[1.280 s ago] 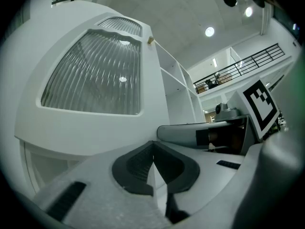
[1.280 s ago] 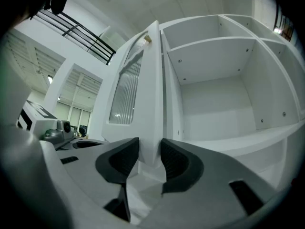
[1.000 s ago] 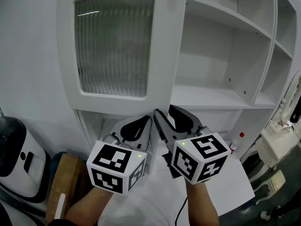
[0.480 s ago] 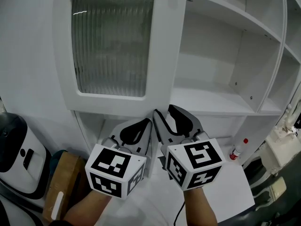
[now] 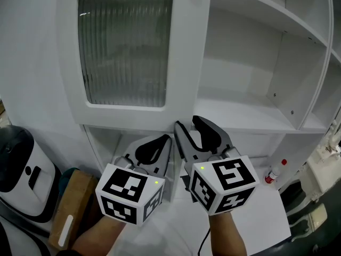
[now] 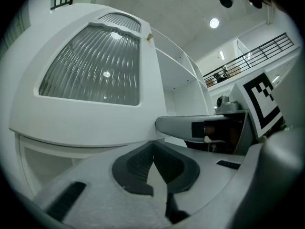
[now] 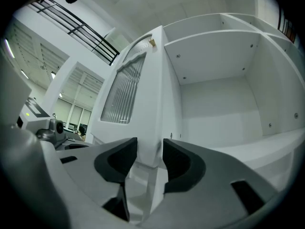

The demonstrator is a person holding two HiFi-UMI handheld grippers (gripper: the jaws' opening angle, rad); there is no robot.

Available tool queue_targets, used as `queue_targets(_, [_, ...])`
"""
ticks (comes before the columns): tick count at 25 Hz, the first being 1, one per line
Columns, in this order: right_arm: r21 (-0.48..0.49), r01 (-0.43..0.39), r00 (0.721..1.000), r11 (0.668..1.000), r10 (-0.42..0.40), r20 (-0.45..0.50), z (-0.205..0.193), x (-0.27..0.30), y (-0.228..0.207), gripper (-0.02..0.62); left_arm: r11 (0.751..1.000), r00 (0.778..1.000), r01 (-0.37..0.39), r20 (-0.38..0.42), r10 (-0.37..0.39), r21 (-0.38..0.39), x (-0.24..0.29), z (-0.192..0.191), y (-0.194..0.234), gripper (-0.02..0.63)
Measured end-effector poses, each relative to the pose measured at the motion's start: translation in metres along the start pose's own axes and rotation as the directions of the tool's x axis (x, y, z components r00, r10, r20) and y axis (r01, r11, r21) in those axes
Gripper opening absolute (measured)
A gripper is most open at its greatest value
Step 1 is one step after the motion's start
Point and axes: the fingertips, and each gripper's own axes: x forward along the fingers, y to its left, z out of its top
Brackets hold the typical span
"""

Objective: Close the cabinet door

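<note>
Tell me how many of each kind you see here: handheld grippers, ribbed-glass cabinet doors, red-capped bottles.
Ribbed-glass cabinet doors: 1
Handheld grippers: 2 (left gripper, fingers together and empty; right gripper, fingers opening with that door's edge between them)
Red-capped bottles: 1
Total: 4

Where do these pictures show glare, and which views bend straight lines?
Left gripper view: lamp reflections dot the ribbed glass of the cabinet door; head view: one short bright streak at the glass's top left; both gripper views: fisheye curving of shelves, dark corners.
</note>
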Motion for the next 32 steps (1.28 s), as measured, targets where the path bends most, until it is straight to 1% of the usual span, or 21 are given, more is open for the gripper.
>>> queue_targets(5, [0.009, -0.015, 1.000, 1.000, 0.015, 0.007, 0.000, 0.001, 0.000, 0.175, 1.000, 1.000, -0.002, -0.001, 0.002, 0.000, 0.004, 0.000, 0.003, 0.012])
queue_targets(8, [0.004, -0.007, 1.000, 1.000, 0.007, 0.009, 0.000, 0.001, -0.001, 0.175, 1.000, 1.000, 0.001, 0.001, -0.001, -0.005, 0.005, 0.001, 0.002, 0.012])
queue_targets(11, [-0.027, 0.020, 1.000, 0.999, -0.020, 0.000, 0.000, 0.000, -0.001, 0.173, 1.000, 1.000, 0.002, 0.001, -0.002, -0.009, 0.002, 0.002, 0.001, 0.012])
queue_targets(14, [-0.081, 0.068, 0.998, 0.994, -0.069, -0.010, 0.001, -0.003, 0.001, 0.172, 1.000, 1.000, 0.000, 0.001, 0.000, -0.008, -0.005, 0.003, 0.002, 0.012])
queue_targets(17, [-0.111, 0.114, 0.993, 0.987, -0.117, -0.012, 0.001, -0.006, 0.003, 0.143, 1.000, 1.000, 0.004, -0.001, -0.004, -0.017, -0.013, 0.003, 0.003, 0.012])
queue_targets(22, [-0.124, 0.154, 0.987, 0.980, -0.157, -0.020, 0.003, -0.017, 0.012, 0.123, 1.000, 1.000, 0.012, 0.004, -0.012, -0.025, -0.029, 0.007, 0.005, 0.012])
queue_targets(32, [-0.119, 0.181, 0.982, 0.976, -0.186, -0.039, 0.005, -0.035, 0.049, 0.095, 0.999, 0.999, 0.031, -0.011, -0.031, -0.039, -0.063, 0.008, 0.011, 0.012])
